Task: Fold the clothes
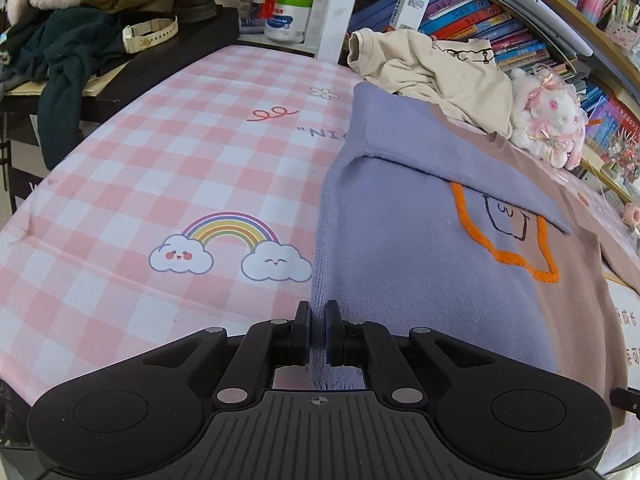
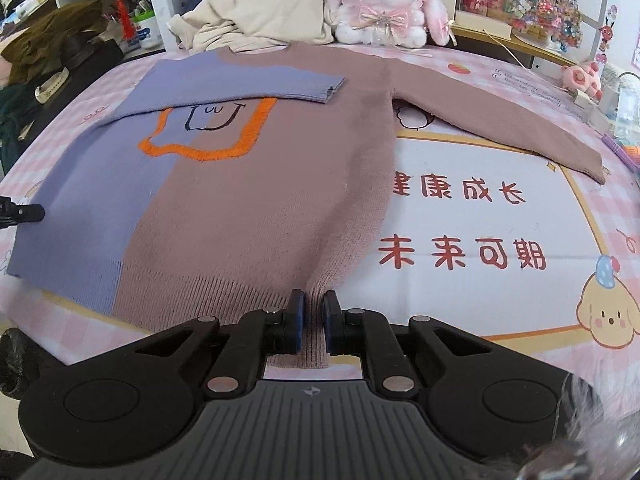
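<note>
Lying flat on the checked bench (image 2: 480, 152) is the sweater (image 2: 248, 184), half purple, half brown, its purple sleeve (image 2: 248, 84) folded across the chest and its brown sleeve (image 2: 500, 120) stretching out sideways; the left claw (image 1: 318, 330) is pinching the purple hem corner between nearly closed pads; the right claw (image 2: 312, 320) is pinching the brown hem corner likewise; a cream garment (image 2: 260, 20) and a plush rabbit (image 2: 384, 4) are sitting beyond the collar.
</note>
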{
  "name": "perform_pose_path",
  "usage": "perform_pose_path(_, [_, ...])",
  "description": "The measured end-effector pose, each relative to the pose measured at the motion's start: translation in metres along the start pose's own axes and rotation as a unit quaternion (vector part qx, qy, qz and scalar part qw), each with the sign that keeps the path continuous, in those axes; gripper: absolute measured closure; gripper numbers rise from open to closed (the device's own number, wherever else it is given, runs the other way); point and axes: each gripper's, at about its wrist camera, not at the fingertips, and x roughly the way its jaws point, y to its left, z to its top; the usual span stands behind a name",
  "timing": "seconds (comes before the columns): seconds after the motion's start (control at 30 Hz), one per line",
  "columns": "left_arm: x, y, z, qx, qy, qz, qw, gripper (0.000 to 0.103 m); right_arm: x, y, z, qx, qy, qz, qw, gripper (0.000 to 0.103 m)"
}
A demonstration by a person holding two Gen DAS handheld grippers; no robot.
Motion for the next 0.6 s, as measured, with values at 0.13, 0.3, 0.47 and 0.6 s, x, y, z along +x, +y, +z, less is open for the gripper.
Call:
perform_pose_path(0.13, [-0.006,-0.003,-0.001,0.02,-0.005,0.006,0.9998,0.093,0.0,-0.002,-0.001,0.015,-0.001,-0.005,1.0,0.093])
perform_pose_path(0.3, [-0.021,-0.011,-0.005,0.045,-0.019,0.014,0.9987,0.089,-0.008,-0.001,-0.003,0.027,-0.009,-0.022,0.999,0.081])
perform_pose_path(0.47, [-0.045,-0.033,-0.011,0.085,-0.048,-0.001,0.9953,0.058,-0.031,0.004,-0.003,0.032,-0.042,-0.035,0.998,0.051])
perform_pose_path(0.6, [-0.062,-0.056,-0.017,0.124,-0.072,-0.024,0.9894,0.018,-0.044,0.013,-0.004,0.027,-0.06,-0.05,0.997,0.037])
